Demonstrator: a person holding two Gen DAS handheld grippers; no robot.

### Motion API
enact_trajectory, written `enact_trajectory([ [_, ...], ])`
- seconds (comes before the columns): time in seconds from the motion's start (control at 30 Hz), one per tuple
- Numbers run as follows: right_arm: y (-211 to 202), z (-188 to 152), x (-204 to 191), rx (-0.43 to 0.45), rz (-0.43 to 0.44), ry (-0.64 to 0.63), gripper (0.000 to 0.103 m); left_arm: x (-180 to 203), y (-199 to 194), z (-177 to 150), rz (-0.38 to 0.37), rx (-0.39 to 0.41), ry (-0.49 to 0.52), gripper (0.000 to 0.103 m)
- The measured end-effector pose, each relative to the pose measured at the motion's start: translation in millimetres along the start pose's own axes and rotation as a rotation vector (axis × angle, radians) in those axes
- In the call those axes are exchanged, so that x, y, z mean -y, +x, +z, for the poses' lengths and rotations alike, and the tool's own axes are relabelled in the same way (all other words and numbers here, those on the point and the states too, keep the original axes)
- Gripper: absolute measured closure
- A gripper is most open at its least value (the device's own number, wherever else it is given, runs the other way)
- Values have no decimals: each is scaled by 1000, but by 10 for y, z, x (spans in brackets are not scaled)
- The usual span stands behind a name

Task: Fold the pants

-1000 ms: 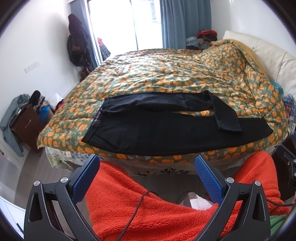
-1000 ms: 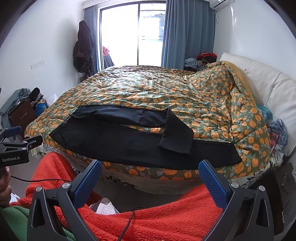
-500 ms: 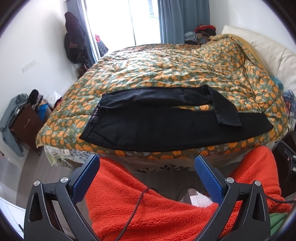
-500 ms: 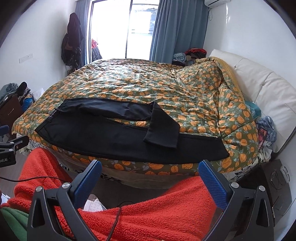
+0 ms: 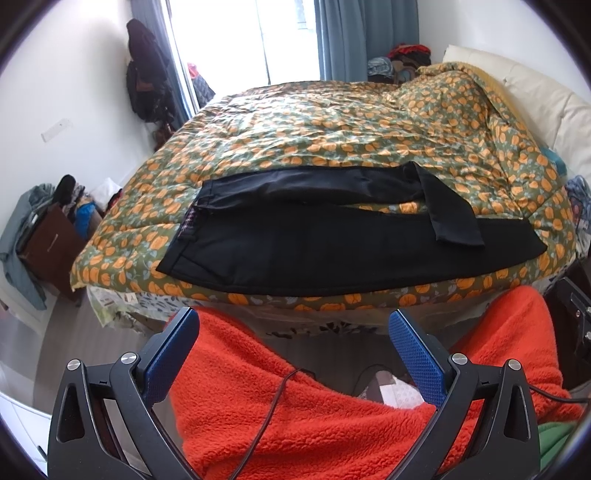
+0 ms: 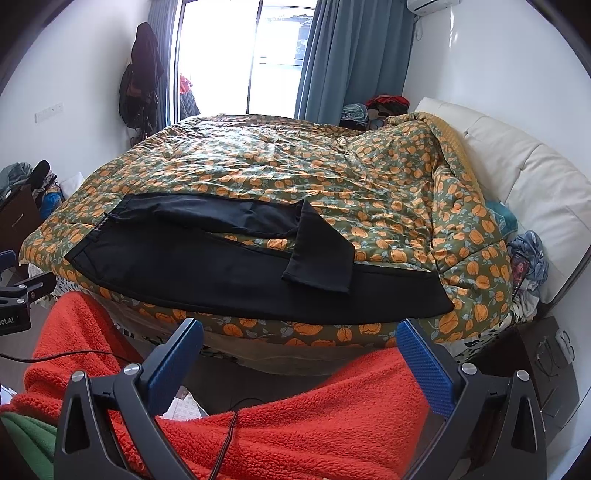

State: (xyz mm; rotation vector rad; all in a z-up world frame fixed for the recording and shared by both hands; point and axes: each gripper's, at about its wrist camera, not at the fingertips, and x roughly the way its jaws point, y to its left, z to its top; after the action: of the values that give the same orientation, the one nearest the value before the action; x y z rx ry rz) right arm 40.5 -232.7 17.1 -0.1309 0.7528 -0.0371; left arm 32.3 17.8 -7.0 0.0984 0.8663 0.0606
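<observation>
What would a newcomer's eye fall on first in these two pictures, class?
A pair of black pants lies along the near edge of a green quilt with an orange flower print, its far leg's end flipped back over the near leg. Below, bright orange-red fleece trousers fill the foreground behind both open grippers.

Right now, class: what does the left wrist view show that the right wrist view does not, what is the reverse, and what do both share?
Only the left wrist view shows the left gripper from behind, open, and the grey garment draped over the brown cabinet.

Only the right wrist view shows the right gripper, open, the air conditioner, and the dark nightstand.

Both show the black pants spread on the pumpkin-print quilt, one leg end folded over, plus the blue curtain and orange fleece.
</observation>
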Motion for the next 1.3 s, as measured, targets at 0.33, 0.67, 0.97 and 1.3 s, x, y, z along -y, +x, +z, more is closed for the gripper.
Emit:
enact_trajectory([
  [0.33,59,-35,66,-24,-14,20,0,17,2,-7,-2,-4,0,1],
  [0.67,106,-61,84,-42,-11,25,0,52,11,-36,-3,-6,3,1],
  [0.97,108,-71,84,-41,-22,22,0,68,25,-49,-3,-7,5,1],
  [1.3,109,-75,105,-42,-19,32,0,73,24,-42,-3,-7,5,1],
])
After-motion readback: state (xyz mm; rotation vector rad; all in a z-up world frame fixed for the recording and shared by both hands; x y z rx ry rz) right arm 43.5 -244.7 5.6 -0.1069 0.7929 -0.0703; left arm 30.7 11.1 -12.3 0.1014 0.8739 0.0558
